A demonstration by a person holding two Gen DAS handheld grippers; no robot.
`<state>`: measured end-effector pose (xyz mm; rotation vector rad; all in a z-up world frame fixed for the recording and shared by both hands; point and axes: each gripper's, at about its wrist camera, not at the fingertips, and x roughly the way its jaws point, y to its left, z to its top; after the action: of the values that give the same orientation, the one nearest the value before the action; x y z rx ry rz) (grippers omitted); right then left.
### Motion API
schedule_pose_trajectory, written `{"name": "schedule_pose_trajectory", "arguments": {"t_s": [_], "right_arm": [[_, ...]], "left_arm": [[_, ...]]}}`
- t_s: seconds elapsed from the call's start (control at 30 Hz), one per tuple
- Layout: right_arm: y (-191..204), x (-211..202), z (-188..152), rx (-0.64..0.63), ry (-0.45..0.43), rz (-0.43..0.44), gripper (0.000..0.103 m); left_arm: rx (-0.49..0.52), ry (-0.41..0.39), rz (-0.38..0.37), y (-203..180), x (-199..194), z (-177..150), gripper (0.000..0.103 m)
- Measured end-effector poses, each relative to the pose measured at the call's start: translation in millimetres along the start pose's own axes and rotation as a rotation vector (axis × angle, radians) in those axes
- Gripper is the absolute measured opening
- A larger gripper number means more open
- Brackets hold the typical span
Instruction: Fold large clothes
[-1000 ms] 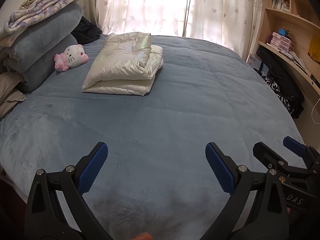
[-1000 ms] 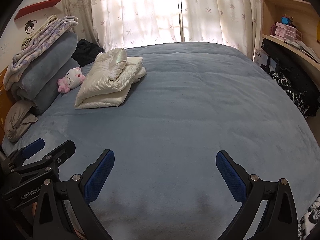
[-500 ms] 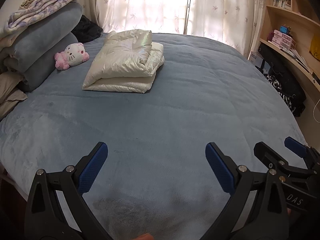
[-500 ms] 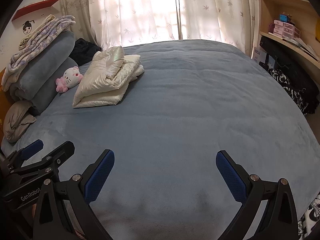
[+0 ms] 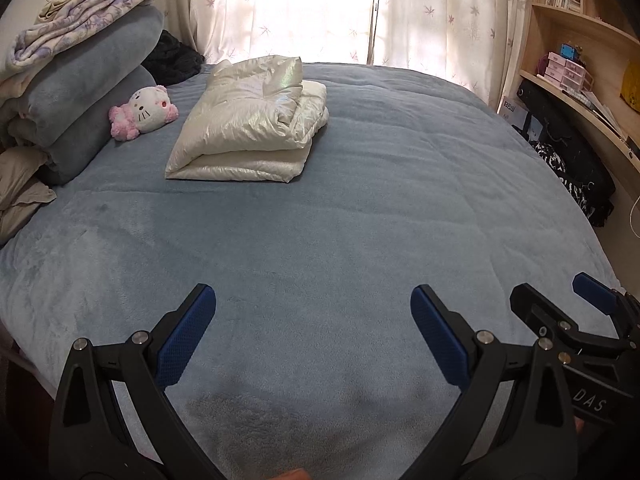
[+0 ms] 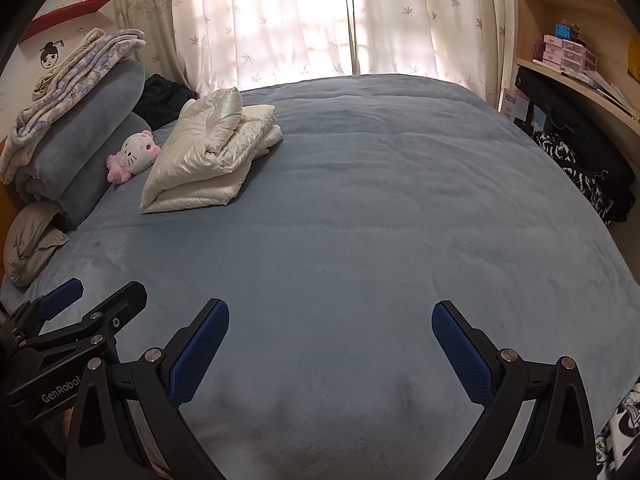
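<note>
**Hovering over the blue bed with both claws wide**

Hovering above the near part of the blue bed cover [image 5: 360, 220], the left gripper [image 5: 312, 336] has its two blue pads spread wide, and nothing is between them. The right gripper [image 6: 330, 340] is just beside it, on its right side, with the jaws also wide apart and holding nothing. Both point toward the far side of the bed.

The folded cream jacket [image 5: 248, 120] lies on the bed cover, at the far left part of it, well apart from both grippers. It is a compact, puffy, shiny bundle of several layers. To the left of the jacket, near it but not touching, a white and pink plush cat [image 5: 144, 112] leans at the foot of a stack of rolled blue-grey blankets [image 5: 80, 88]. Behind the jacket, a dark garment [image 5: 172, 60] lies near the pale curtains [image 5: 320, 12]. Wooden shelves [image 5: 580, 40] stand beyond the right edge of the bed.
</note>
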<state>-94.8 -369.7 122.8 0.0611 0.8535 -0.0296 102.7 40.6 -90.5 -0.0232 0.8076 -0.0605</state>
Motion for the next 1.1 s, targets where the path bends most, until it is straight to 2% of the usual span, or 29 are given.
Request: {"name": "schedule_pose_trajectory", "arguments": {"t_s": [1.1], "right_arm": [[-1.1, 8.9, -9.1, 0.014, 0.022, -0.022, 0.102]], "left_arm": [[0.028, 0.022, 0.018, -10.6, 4.9, -4.1, 0.096]]}}
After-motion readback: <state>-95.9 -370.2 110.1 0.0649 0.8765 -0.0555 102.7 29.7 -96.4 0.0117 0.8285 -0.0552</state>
